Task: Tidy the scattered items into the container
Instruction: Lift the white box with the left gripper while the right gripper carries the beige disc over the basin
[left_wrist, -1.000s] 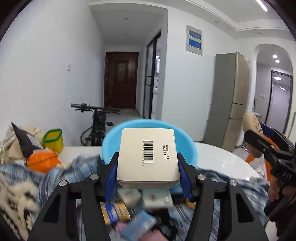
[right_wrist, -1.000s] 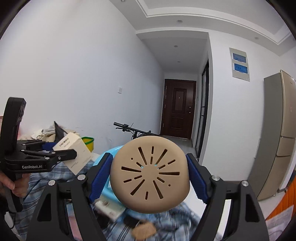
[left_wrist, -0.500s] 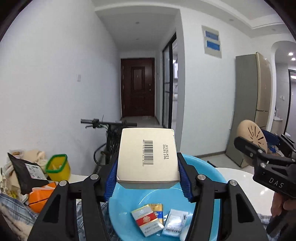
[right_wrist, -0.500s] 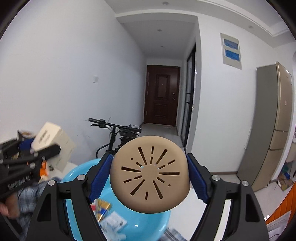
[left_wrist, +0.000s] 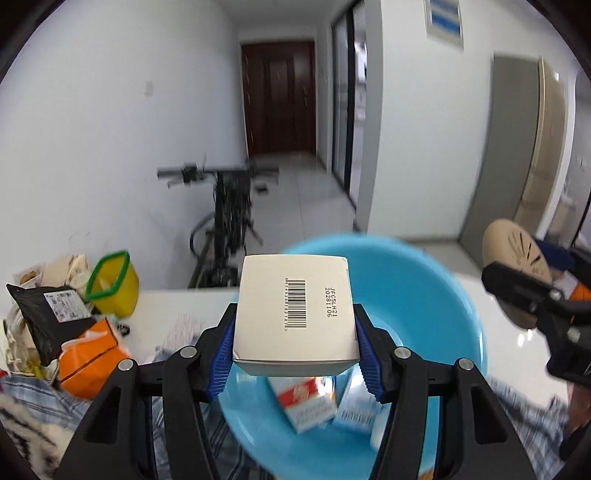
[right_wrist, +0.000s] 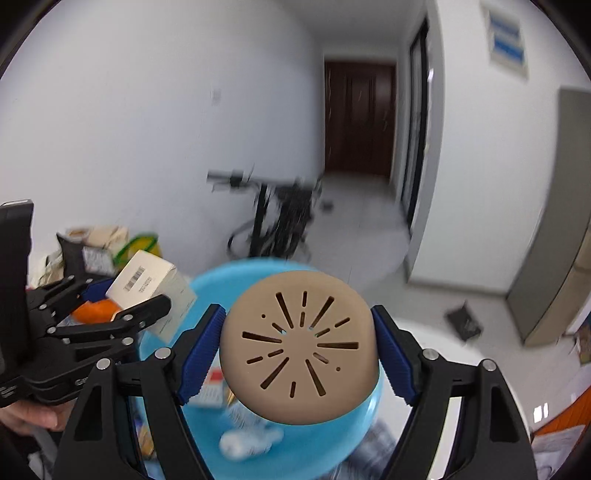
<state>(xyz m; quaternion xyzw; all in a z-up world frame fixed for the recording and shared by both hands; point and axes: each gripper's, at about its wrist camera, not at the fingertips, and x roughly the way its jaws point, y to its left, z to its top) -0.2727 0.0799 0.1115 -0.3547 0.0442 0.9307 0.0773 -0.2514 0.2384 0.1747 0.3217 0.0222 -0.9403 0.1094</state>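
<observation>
My left gripper (left_wrist: 293, 356) is shut on a white cardboard box (left_wrist: 295, 310) with a barcode, held above the blue plastic basin (left_wrist: 436, 295). The basin holds a red-and-white packet (left_wrist: 308, 404) and several other small packs. My right gripper (right_wrist: 297, 352) is shut on a beige round slotted disc (right_wrist: 299, 349), also held over the basin (right_wrist: 229, 280). The right gripper and disc show at the right edge of the left wrist view (left_wrist: 517, 273). The left gripper with the box shows at the left of the right wrist view (right_wrist: 147, 284).
On the white table (left_wrist: 166, 306) at left stand a yellow tub with a green rim (left_wrist: 110, 282), an orange pack (left_wrist: 92, 354) and a black pouch (left_wrist: 48, 317). A plaid cloth (left_wrist: 517, 424) lies under the basin. A bicycle (left_wrist: 225, 206) stands behind the table.
Both grippers have moved forward and tilted down over the basin, each still holding its item. More of the inside of the basin shows now.
</observation>
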